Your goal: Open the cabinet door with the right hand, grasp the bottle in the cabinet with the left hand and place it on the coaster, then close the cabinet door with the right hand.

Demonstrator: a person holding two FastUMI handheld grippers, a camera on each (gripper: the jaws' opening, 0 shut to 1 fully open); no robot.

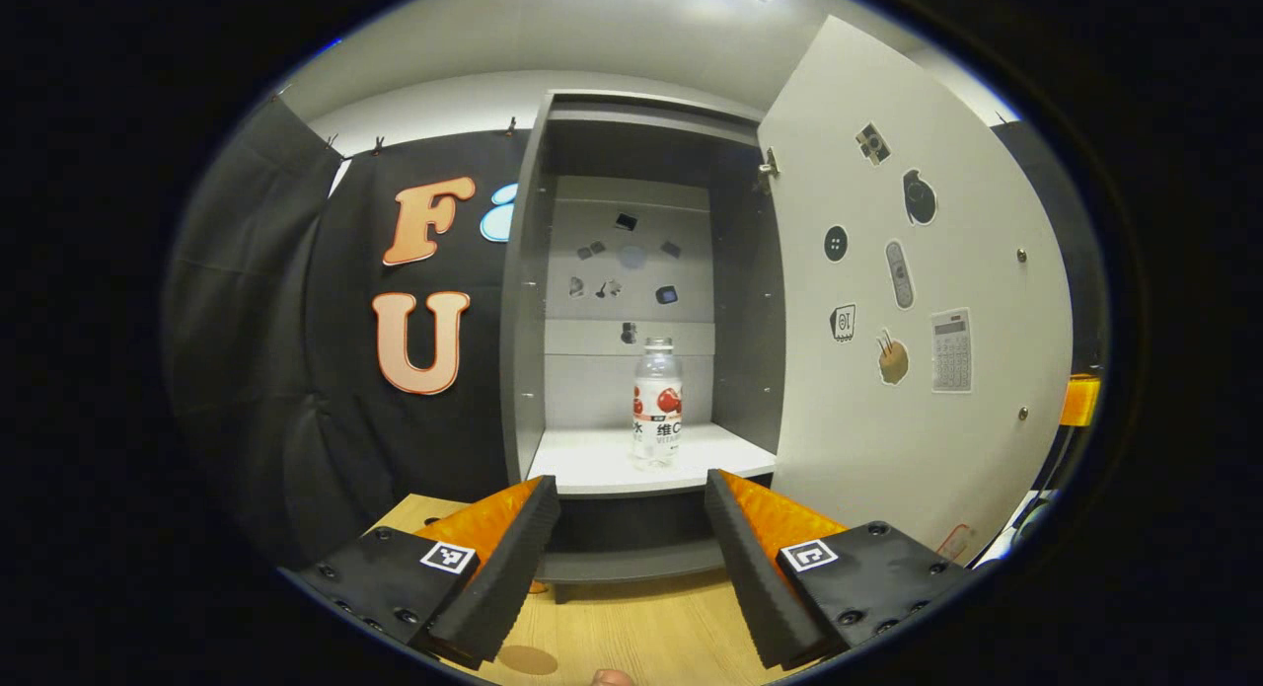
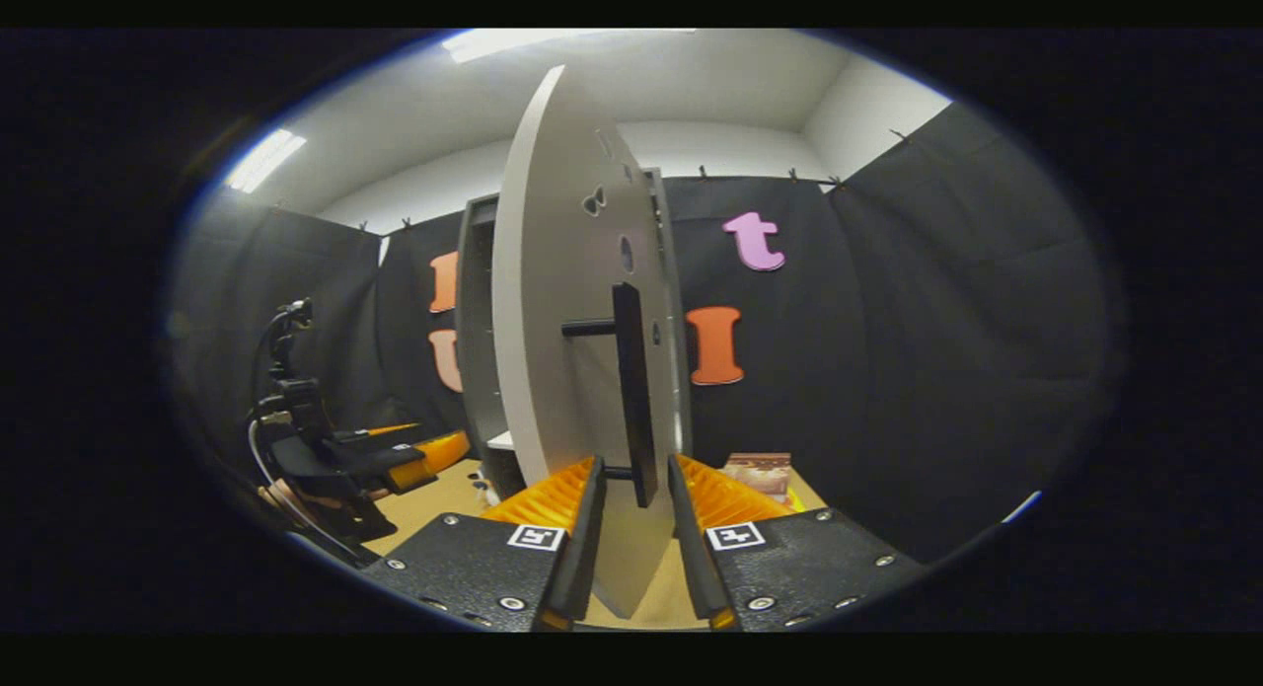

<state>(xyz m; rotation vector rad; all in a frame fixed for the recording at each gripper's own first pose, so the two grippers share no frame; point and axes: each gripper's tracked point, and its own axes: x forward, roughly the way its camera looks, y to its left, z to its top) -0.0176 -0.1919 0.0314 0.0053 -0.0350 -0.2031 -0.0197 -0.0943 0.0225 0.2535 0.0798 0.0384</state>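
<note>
left claw [image 1: 631, 528] spread wide before a clear plastic bottle [image 1: 656, 402] on the cabinet shelf [image 1: 592, 464]; right claw [image 2: 634, 508] narrow around the door's black bar handle [image 2: 631, 390], contact unclear.

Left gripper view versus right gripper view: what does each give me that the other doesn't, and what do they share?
Left gripper view alone: the bottle upright on the cabinet shelf, stickers on the door's inner face, and the left tongs open, short of the shelf.

Right gripper view alone: the black door handle, with the right tongs straddling its lower end with gaps either side.

Both: the open cabinet door and the wooden table.
</note>
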